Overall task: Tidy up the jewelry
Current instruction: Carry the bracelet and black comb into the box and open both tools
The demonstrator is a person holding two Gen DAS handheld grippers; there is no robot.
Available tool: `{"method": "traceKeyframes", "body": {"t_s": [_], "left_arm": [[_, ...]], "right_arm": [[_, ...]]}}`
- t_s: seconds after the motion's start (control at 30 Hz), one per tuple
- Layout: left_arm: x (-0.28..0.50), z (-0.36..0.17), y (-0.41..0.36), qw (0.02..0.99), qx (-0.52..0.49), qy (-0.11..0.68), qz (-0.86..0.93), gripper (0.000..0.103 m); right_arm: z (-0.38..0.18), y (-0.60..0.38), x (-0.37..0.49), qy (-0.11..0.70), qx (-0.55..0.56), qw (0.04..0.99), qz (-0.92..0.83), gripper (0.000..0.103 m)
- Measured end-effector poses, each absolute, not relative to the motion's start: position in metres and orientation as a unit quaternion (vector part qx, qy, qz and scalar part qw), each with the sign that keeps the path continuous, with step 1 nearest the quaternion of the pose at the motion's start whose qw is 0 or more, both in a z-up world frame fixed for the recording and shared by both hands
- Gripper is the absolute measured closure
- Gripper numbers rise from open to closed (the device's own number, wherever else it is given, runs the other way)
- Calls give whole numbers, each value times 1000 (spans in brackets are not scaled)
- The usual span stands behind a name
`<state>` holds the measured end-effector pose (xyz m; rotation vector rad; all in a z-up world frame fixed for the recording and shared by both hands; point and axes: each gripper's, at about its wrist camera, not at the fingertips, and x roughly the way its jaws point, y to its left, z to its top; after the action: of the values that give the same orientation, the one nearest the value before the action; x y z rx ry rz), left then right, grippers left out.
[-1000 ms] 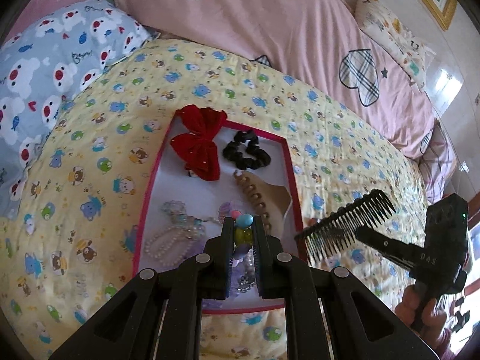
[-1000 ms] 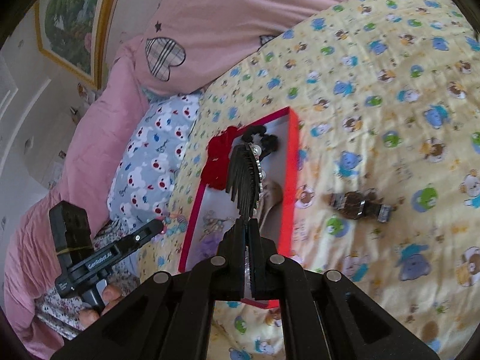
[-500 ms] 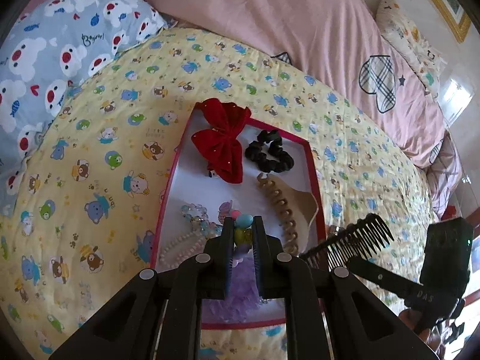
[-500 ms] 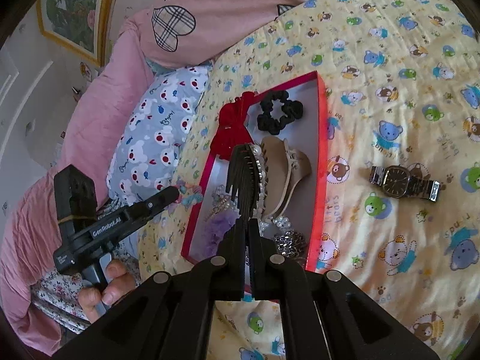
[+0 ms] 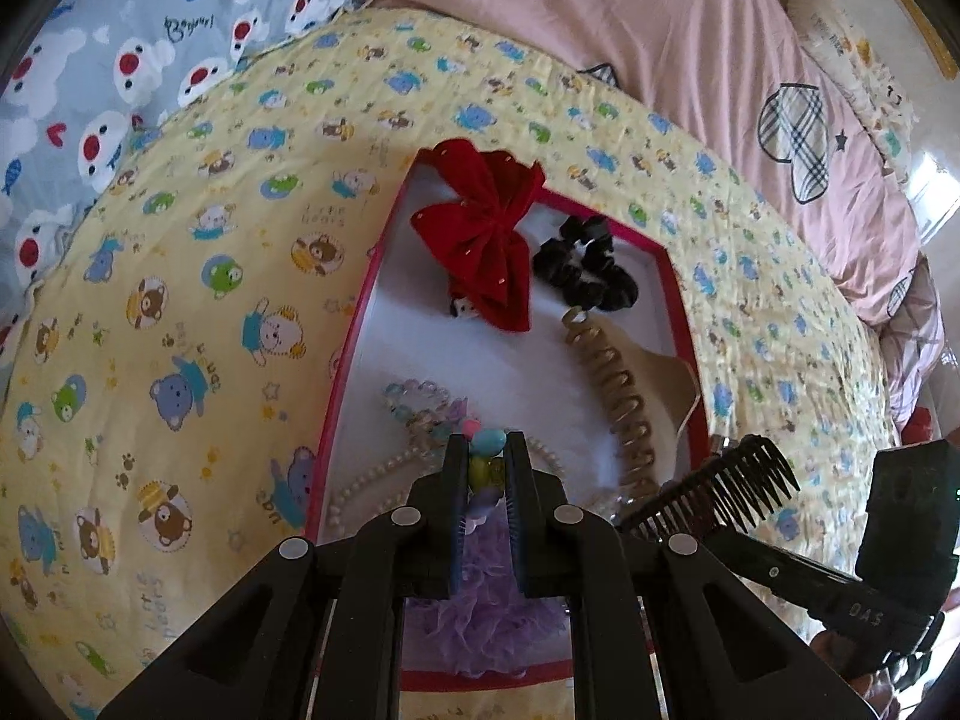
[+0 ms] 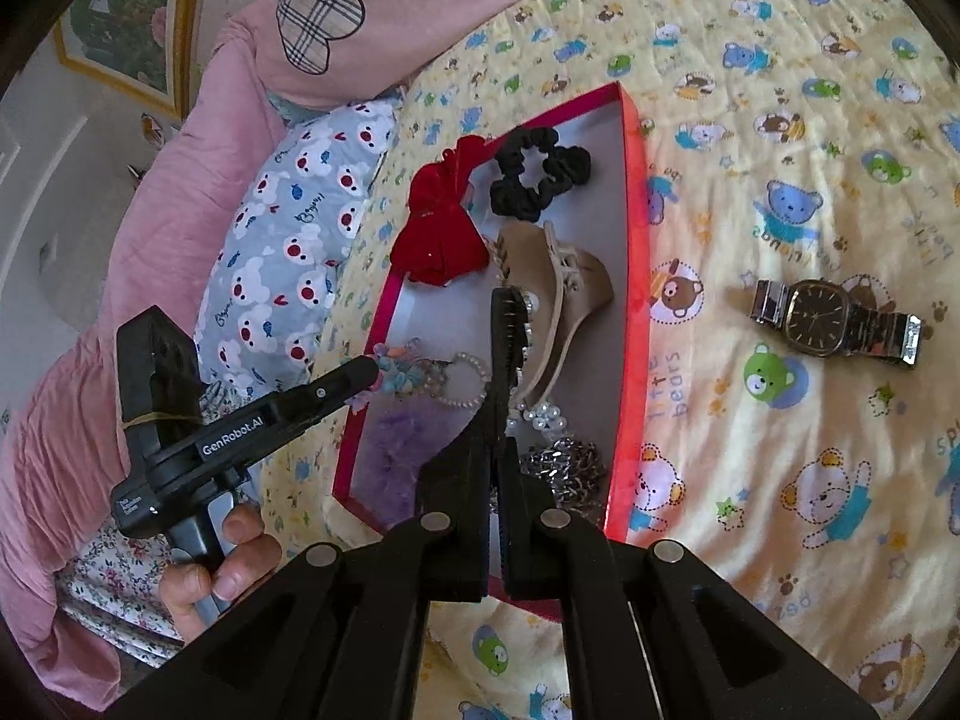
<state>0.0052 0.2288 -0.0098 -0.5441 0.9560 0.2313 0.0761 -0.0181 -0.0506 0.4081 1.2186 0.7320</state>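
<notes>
A red-rimmed tray [image 5: 354, 354] lies on the yellow bear-print quilt. In it are a red bow [image 5: 486, 240], a black scrunchie [image 5: 585, 273], a beige claw clip [image 5: 624, 384], a pearl string [image 5: 360, 480] and a purple scrunchie [image 5: 480, 630]. My left gripper [image 5: 487, 450] is shut on a bracelet of coloured beads [image 5: 492, 439], low over the tray's near left part. My right gripper [image 6: 498, 420] is shut on a black comb [image 6: 507, 330], which points over the tray's middle. The comb [image 5: 720, 489] hangs at the tray's right edge in the left wrist view.
A metal wristwatch [image 6: 834, 324] lies on the quilt to the right of the tray [image 6: 636, 240]. A silver chain [image 6: 564, 462] sits in the tray's near corner. Pink and blue pillows bank up behind. A hand [image 6: 222, 564] grips the left gripper's handle.
Both grippers have sunk toward the tray, each still holding its item. The tray looks larger in both views, and the comb has come down to the tray's right edge.
</notes>
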Motion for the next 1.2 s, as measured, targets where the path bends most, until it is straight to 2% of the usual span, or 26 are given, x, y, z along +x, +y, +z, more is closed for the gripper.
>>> {"method": "traceKeyframes", "body": {"t_s": [0.37, 0.7, 0.8, 0.87, 0.97, 1.1, 1.17, 1.2], "left_arm": [[16, -28, 234, 831, -262, 475, 119, 92], [16, -29, 233, 828, -260, 481, 122, 92], [16, -29, 232, 827, -258, 484, 124, 86], [15, -29, 232, 826, -257, 486, 126, 82], [14, -28, 233, 826, -261, 483, 128, 80], [12, -26, 232, 827, -258, 483, 127, 78], [11, -25, 231, 827, -256, 484, 127, 75], [10, -24, 231, 827, -256, 484, 127, 69]], "right_arm": [[-62, -20, 81, 568, 196, 731, 323, 94], [-62, -18, 81, 570, 189, 733, 318, 92], [-62, -16, 80, 573, 183, 734, 316, 90], [-62, -17, 80, 575, 183, 733, 315, 86], [-62, -16, 79, 574, 184, 732, 317, 78], [-60, -14, 77, 575, 176, 733, 318, 75], [-58, -15, 75, 577, 176, 731, 319, 72], [-58, -16, 74, 577, 176, 731, 319, 70]]}}
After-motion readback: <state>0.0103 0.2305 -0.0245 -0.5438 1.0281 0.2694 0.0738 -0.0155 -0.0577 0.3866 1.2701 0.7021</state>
